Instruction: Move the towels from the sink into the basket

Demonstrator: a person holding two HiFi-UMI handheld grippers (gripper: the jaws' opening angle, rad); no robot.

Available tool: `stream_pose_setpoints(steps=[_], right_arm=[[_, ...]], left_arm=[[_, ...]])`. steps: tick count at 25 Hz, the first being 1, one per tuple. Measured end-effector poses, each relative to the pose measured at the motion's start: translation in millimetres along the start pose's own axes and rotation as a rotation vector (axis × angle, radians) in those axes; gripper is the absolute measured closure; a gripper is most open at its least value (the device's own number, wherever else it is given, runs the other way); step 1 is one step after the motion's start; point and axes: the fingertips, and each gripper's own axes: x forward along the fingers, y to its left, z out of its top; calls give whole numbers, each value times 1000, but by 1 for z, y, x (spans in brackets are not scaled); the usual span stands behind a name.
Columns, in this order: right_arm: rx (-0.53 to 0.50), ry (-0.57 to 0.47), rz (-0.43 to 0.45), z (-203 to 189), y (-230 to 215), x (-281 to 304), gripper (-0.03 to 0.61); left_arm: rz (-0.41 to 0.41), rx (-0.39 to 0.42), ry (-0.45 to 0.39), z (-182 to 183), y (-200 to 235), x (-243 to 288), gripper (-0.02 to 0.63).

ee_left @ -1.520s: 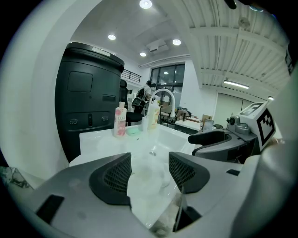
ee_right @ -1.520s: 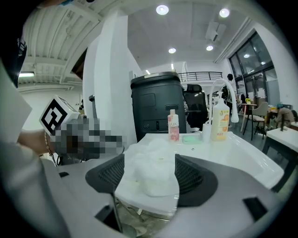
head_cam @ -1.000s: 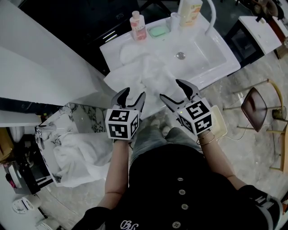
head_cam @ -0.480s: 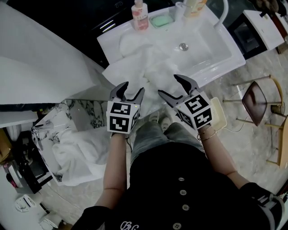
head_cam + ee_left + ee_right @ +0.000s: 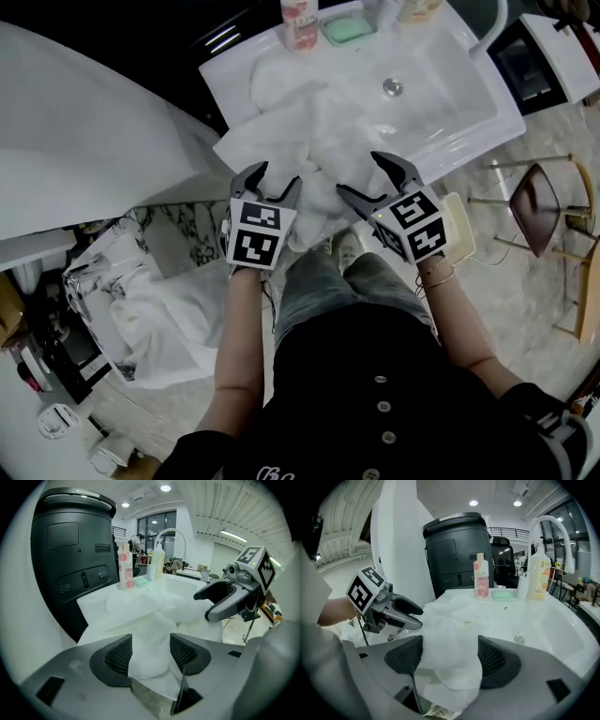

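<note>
Across the sink (image 5: 455, 89) sprawls a crumpled white towel (image 5: 305, 141), overhanging its rim.

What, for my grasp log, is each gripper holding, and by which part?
Nothing: left gripper and right gripper are open, each straddling the towel edge draped over the sink rim.

White sink (image 5: 445, 89) holds crumpled towels (image 5: 309, 141), a pink bottle (image 5: 300, 13), perhaps a soap dish (image 5: 345, 28)

Pink bottle (image 5: 481, 576), brand "LUX" printed on its front
</note>
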Motion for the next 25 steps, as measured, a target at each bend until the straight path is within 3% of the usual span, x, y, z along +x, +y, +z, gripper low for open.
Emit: stream_pose_setpoints(steps=[9,11,14,16,20,25], right_arm=[[9,117,9,-21,-8,19,229],[3,134,16,-22,-7,23,252],[-2,148,18,-21,-6,27,287],[1,148,16,-19,-6,28,350],[9,137,0,-16,-8,27,442],[32,105,-27,-10,-8,21,480]], left_arm=[[-45,101,123,-4,1,24,385],[-58,116,145,-6,0,28,401],[-79,125,164,-8,-5,31,524],[-89,132,170,-8,-8,34,549],[-112,152,168,-8,-11,34,574],[-152,168,146,-3,-12,30,581]])
